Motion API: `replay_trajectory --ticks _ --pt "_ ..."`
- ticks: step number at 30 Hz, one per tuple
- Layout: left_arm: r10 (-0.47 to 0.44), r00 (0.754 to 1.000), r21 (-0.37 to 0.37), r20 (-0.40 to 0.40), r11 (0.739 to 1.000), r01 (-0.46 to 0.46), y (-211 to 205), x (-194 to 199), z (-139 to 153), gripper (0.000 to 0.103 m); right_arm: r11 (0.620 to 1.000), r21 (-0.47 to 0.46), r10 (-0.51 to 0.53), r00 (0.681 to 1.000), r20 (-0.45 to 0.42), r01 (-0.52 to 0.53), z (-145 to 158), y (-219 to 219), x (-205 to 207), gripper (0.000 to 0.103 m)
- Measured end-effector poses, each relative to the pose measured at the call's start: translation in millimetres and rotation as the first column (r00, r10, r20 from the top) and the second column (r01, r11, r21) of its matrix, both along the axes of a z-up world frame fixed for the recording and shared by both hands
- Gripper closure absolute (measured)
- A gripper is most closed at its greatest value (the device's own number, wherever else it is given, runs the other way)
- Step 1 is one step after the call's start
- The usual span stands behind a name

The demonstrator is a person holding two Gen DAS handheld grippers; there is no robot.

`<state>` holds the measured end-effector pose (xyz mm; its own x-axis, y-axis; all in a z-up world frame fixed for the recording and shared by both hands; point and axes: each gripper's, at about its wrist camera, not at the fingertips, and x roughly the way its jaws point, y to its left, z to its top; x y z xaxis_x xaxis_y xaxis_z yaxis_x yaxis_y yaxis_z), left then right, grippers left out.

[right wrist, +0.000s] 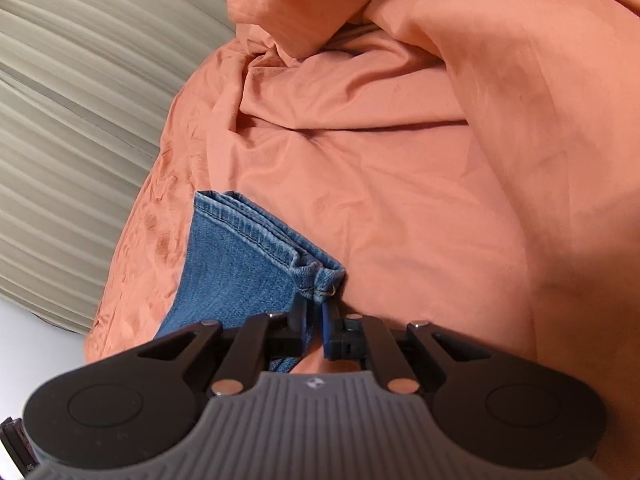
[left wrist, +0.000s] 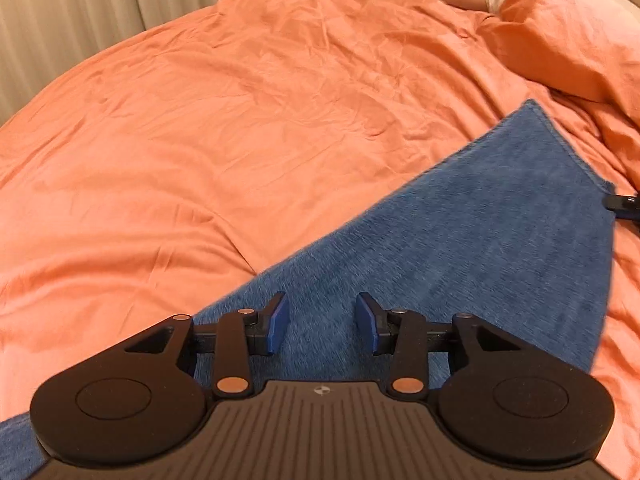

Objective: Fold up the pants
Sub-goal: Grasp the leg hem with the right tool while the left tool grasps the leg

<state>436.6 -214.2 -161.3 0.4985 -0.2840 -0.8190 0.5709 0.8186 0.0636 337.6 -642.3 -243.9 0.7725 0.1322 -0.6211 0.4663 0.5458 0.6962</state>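
Blue denim pants lie flat on an orange bedspread, running from bottom left to the right. My left gripper hovers over the pants, jaws open, nothing between them. In the right wrist view the stacked leg hems of the pants show. My right gripper is shut on the edge of the pant legs just below the hems. The tip of the right gripper also shows at the far right edge of the left wrist view, at the pants' edge.
An orange pillow lies at the far right of the bed. Bunched orange bedding rises beyond the hems. Beige pleated curtains hang past the bed's edge, also in the left wrist view.
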Motion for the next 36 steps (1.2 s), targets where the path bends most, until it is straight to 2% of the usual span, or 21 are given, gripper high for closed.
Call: replay_trajectory --ticks 4,6,12,16,20,23,26,28,29,32,34,36 --pt "0.018 0.999 0.039 -0.039 0.999 -0.016 -8.3 21.2 -17.8 0.068 0.999 -0.034 0.017 1.000 0.002 -0.017 4.5 2.4 1.6 0.102" --pt "0.023 0.999 0.044 -0.050 0.999 -0.021 -11.5 27.4 -24.7 0.069 0.998 -0.050 0.027 1.000 0.000 -0.027 7.8 2.9 3.2 0.102" --pt "-0.008 1.000 0.099 0.006 0.995 0.007 -24.6 23.7 -31.3 0.070 0.996 -0.080 0.037 0.999 -0.014 -0.038 13.5 4.5 9.2 0.101" --pt "-0.098 0.992 0.193 0.082 0.978 0.081 -34.0 -1.9 -19.6 0.072 0.996 -0.088 0.032 0.999 -0.034 -0.035 15.2 4.8 10.3 0.101" --pt "-0.226 0.971 0.255 0.079 0.946 0.200 -38.5 -41.6 -9.8 0.070 0.995 -0.098 0.029 0.999 -0.044 -0.033 21.9 6.7 11.5 0.101" --pt "-0.290 0.957 0.212 0.012 0.936 0.281 -36.6 -66.8 -3.9 0.069 0.993 -0.117 0.030 0.998 -0.050 -0.036 27.6 9.6 12.1 0.101" --pt "-0.357 0.933 0.195 -0.039 0.913 0.358 -34.5 -96.9 -1.5 0.070 0.991 -0.128 0.032 0.998 -0.055 -0.039 32.2 10.9 12.7 0.101" --pt "-0.388 0.920 0.209 -0.057 0.896 0.391 -34.3 -113.3 -5.5 0.071 0.989 -0.138 0.036 0.998 -0.057 -0.043 35.1 11.9 12.9 0.101" --pt "-0.397 0.916 0.221 -0.063 0.889 0.400 -35.1 -118.4 -8.1 0.076 0.988 -0.146 0.039 0.998 -0.057 -0.047 36.8 12.5 13.2 0.101" --pt "-0.373 0.923 0.191 -0.096 0.903 0.384 -34.4 -121.1 -14.5 0.090 0.985 -0.164 0.050 0.997 -0.050 -0.058 42.3 14.3 13.8 0.102" --pt "-0.330 0.936 0.161 -0.121 0.924 0.347 -33.7 -115.3 -20.8 0.092 0.982 -0.176 0.059 0.998 -0.037 -0.065 48.6 16.1 13.4 0.102" --pt "-0.323 0.939 0.167 -0.118 0.926 0.340 -35.2 -115.2 -27.4 0.092 0.975 -0.203 0.082 0.996 -0.027 -0.085 59.4 20.1 13.4 0.102"
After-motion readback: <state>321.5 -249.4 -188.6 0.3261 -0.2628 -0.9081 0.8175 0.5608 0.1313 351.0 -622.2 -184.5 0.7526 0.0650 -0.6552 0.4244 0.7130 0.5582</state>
